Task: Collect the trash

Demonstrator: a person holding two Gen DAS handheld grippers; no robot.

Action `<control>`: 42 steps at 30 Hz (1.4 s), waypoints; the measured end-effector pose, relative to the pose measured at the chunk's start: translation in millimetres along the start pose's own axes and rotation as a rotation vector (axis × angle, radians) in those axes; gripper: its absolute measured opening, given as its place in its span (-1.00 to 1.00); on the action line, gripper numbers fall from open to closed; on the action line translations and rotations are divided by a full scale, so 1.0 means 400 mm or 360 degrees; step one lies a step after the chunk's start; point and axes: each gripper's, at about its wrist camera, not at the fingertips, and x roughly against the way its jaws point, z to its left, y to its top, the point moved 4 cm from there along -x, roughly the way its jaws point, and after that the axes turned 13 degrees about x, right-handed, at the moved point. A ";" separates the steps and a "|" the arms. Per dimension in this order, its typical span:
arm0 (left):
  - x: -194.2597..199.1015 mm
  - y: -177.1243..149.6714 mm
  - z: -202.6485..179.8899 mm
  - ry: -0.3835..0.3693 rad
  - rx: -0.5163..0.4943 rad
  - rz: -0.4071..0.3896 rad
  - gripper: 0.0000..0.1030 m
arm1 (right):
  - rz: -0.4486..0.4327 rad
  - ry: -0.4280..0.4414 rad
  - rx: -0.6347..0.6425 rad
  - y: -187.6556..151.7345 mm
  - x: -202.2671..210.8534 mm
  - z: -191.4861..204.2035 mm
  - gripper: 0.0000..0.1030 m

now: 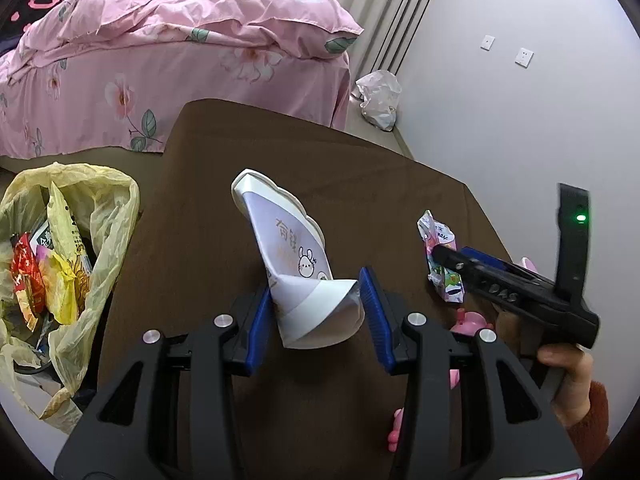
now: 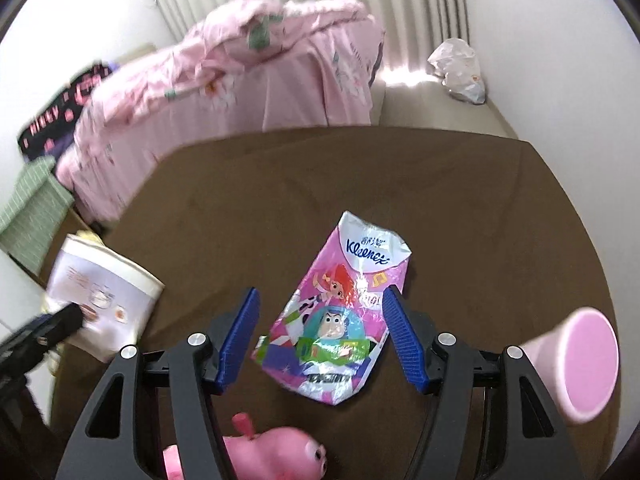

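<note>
While the left gripper (image 1: 316,312) is reaching over the brown table (image 1: 280,152), its blue pads (image 1: 260,320) are sitting on either side of a folded white paper carton (image 1: 292,256) with a little rabbit drawn on it. The left pad looks to be touching the carton; whether the right pad is pressing it I cannot tell, so the grip itself is uncertain. That carton is lying around the middle of the table, its far end pointing toward the table's back edge. Off the table's left edge, a yellow plastic bag (image 1: 108,216) is standing open, with crumpled wrappers (image 1: 52,276) showing inside.

Toward the right edge, the right gripper (image 2: 320,332) is hanging with its jaws spread wide around a pink Kleenex tissue packet (image 2: 340,312), neither pad touching it. The flattened packet is lying on the table. Near the front edge a pink toy (image 2: 276,452) is sitting, and a pink cup (image 2: 576,364) is lying tipped near the right edge. Behind the table, a pink floral bed (image 1: 160,60) is filling the room, with a white bag (image 1: 380,98) on the floor by the wall.
</note>
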 end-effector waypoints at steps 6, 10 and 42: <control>-0.002 0.001 0.014 -0.0010 0.0033 0.0016 -0.22 | 0.0031 0.0034 0.0008 -0.070 0.016 -0.011 0.17; -0.003 -0.005 0.018 -0.0024 0.0046 0.0029 -0.22 | -0.0009 0.0125 0.0025 -0.096 0.036 -0.014 -0.01; 0.214 -0.001 0.007 -0.0136 -0.0059 -0.0212 -0.26 | -0.0343 0.0251 0.0277 -0.075 0.295 0.163 -0.84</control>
